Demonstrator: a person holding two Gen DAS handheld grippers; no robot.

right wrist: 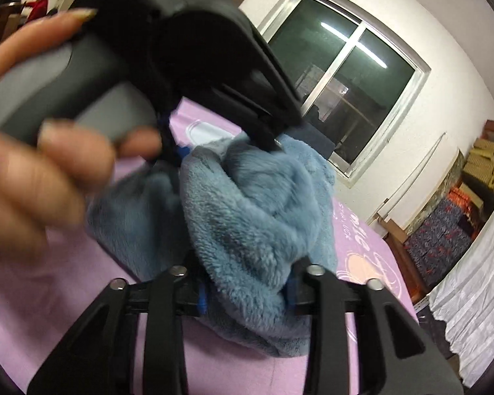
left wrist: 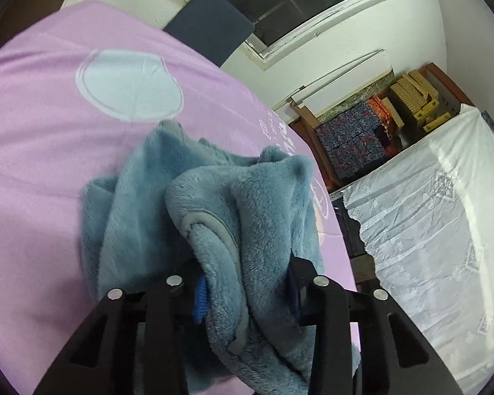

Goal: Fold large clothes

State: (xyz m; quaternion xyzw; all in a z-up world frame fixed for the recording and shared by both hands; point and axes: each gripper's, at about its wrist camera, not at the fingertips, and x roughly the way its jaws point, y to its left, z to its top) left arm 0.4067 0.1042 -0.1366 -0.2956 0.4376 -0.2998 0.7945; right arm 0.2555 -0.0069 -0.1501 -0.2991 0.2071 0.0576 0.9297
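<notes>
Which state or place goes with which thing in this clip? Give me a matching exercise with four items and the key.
Things:
1. left gripper
2. blue fleece garment
3. lilac sheet
4. white lace cloth

States or places:
A. spread flat under the bunched garment, printed with a pale oval
B. draped off to the right, apart from the bed surface
C. shut on a fold with a grey trimmed edge
D. bunched up, pinched by both grippers at once

Pairs: 1-C, 2-D, 3-A, 4-B

The right gripper is likewise shut on the fleece.
</notes>
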